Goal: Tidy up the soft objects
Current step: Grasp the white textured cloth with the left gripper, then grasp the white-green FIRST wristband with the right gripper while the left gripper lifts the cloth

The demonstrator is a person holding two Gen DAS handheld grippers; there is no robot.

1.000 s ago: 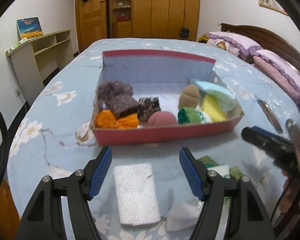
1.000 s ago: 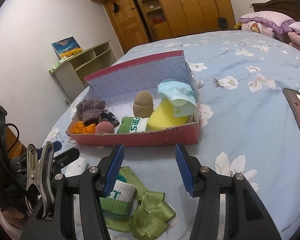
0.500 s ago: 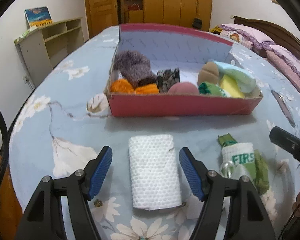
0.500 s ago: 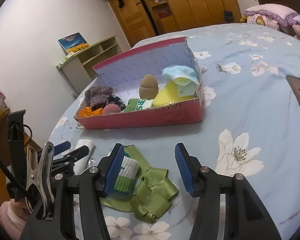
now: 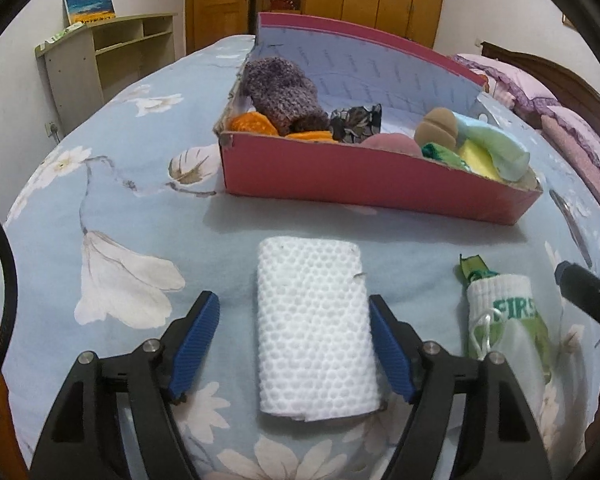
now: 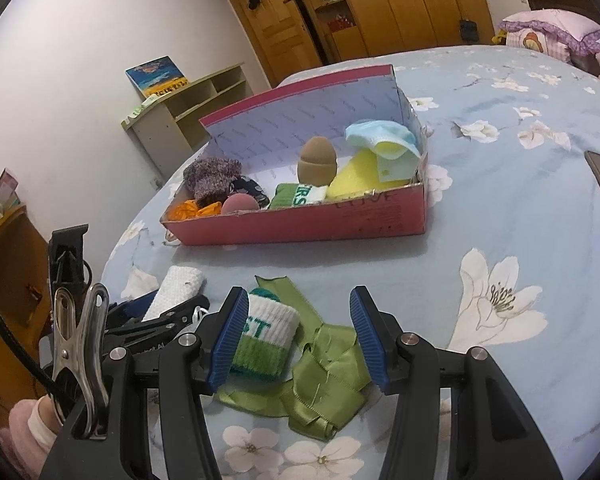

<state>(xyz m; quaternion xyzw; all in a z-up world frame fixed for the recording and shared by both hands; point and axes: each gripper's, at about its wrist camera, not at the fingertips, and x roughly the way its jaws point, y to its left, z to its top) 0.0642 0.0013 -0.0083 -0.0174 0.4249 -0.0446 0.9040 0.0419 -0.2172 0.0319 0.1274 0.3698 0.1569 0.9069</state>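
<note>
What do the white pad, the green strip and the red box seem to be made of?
White pad: probably a soft foam or folded textured cloth, matte, going by its regular dimpled surface. Green strip: likely satin ribbon; it shines and folds in flat creased loops. Red box: cardboard by the look, matte red outside with a pale printed lining and ragged, worn edges.

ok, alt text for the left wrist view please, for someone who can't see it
The open left gripper, its jaws just widened, straddles a white textured cloth lying on a blue floral bedspread; the right-hand pad looks against the cloth's edge, the left-hand pad is clear. Beyond sits a red box of soft items; a green-and-white sock lies to the right.
</note>
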